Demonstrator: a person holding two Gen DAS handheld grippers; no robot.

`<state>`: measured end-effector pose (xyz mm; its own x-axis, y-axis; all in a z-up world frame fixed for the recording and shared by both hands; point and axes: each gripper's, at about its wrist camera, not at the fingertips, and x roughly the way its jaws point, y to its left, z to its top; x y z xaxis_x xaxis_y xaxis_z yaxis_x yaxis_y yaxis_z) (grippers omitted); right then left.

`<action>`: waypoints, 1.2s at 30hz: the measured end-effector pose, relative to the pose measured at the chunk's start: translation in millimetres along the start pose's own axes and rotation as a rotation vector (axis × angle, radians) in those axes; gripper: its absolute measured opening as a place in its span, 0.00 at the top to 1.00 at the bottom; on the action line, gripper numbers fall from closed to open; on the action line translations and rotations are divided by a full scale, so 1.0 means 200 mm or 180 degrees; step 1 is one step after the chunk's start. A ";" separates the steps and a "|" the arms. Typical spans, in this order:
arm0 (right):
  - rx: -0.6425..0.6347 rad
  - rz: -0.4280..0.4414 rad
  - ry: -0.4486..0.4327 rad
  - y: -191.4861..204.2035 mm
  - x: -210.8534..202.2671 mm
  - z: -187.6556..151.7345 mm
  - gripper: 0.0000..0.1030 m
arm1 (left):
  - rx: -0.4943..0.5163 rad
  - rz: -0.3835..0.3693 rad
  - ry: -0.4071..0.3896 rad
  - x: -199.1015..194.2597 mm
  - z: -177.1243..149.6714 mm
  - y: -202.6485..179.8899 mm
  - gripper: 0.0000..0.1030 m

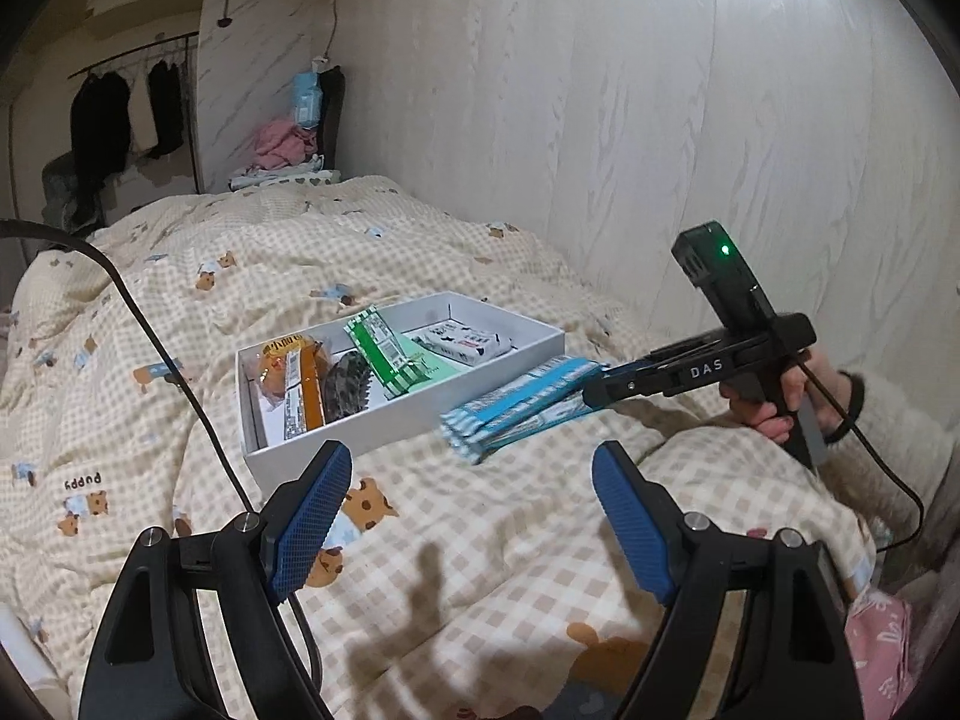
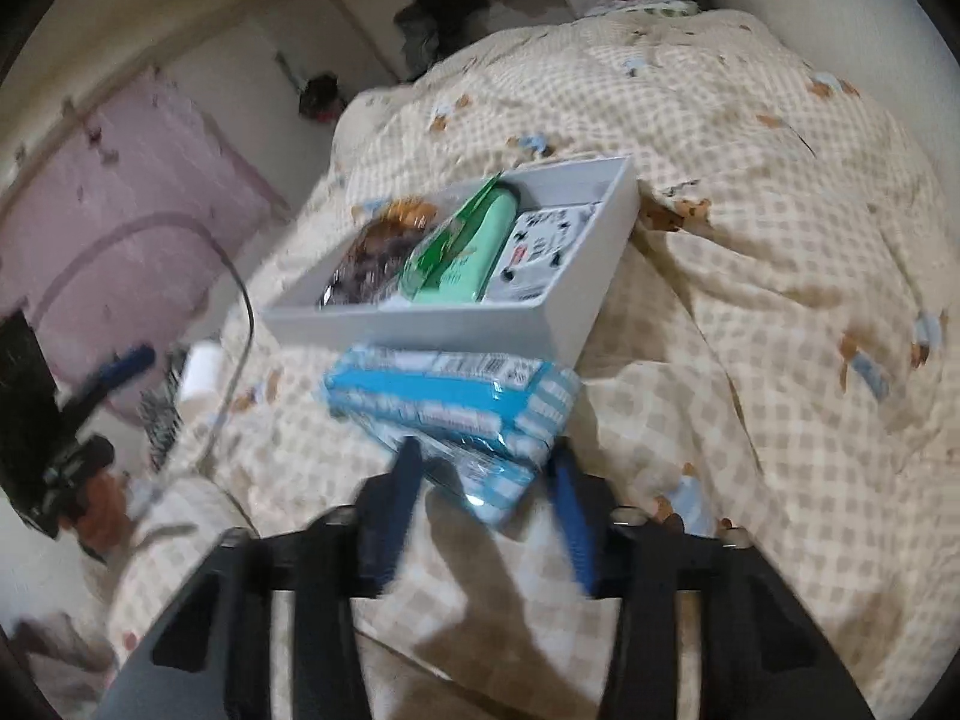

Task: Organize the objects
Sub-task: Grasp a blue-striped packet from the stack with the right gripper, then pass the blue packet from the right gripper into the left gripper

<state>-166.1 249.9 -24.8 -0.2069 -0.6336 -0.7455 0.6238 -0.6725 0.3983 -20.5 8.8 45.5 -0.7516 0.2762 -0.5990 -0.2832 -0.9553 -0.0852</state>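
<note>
An open white box [image 1: 396, 420] lies on the checked quilt. Inside it are an orange snack pack [image 1: 294, 372], a dark packet [image 1: 345, 387], a green packet [image 1: 384, 354] and a white printed packet [image 1: 465, 342]. My right gripper [image 1: 591, 387] is shut on one end of a blue-and-white striped packet [image 1: 522, 402], which juts out above the quilt just beside the box's near right corner. The right wrist view shows that packet [image 2: 450, 402] between my blue fingers [image 2: 402, 480], in front of the box [image 2: 420, 324]. My left gripper [image 1: 471, 462] hangs open and empty, nearer than the box.
A black cable [image 1: 150, 330] runs across the quilt left of the box. A pale panelled wall [image 1: 660, 120] borders the bed on the right. Folded clothes and a clothes rack [image 1: 138, 108] stand beyond the bed's far end. A pink bag [image 1: 882, 648] lies at the bottom right.
</note>
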 end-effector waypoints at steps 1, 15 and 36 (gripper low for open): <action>-0.0029 -0.0025 0.0021 0.02 0.00 0.00 0.71 | 0.0010 0.0005 0.0002 0.00 0.00 -0.01 0.17; -0.0347 0.0506 0.0234 0.47 0.01 0.02 0.91 | -0.0162 0.0027 0.0126 0.02 0.03 0.04 0.17; -0.1258 0.0701 0.0035 0.77 0.00 -0.06 0.94 | -0.3674 -0.1276 0.1029 0.45 -0.29 0.53 0.62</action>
<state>-61.2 151.7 29.6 -0.0304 -0.7395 -0.6724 0.8924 -0.3231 0.3151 -84.2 -73.9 -63.9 -0.5078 0.6843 -0.5233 0.3492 -0.3918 -0.8512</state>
